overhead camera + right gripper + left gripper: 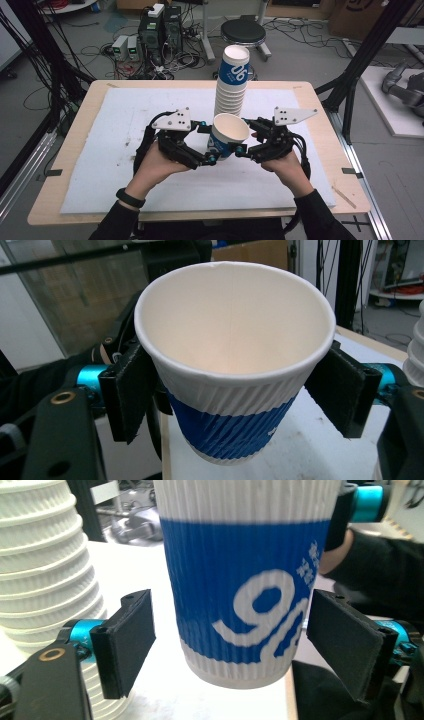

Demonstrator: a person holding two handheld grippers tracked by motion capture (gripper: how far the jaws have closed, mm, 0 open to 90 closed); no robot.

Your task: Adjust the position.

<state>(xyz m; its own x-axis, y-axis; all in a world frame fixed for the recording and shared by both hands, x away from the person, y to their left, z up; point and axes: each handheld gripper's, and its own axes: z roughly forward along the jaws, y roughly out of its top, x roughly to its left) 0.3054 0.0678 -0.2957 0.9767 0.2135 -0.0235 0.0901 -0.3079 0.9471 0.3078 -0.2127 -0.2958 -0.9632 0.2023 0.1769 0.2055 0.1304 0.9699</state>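
Observation:
A blue-and-white ribbed paper cup hangs tilted above the white mat, mouth up, between my two grippers. My right gripper is shut on it: in the right gripper view both pads press the cup just under its rim, around the gripper's midpoint. My left gripper is open around the lower part of the cup, with a gap at each pad. A tall stack of the same cups stands just behind.
The white mat covers most of the wooden table. The cup stack rises close to the left gripper's left jaw. Beyond the far edge are a black stool, computer boxes and floor cables.

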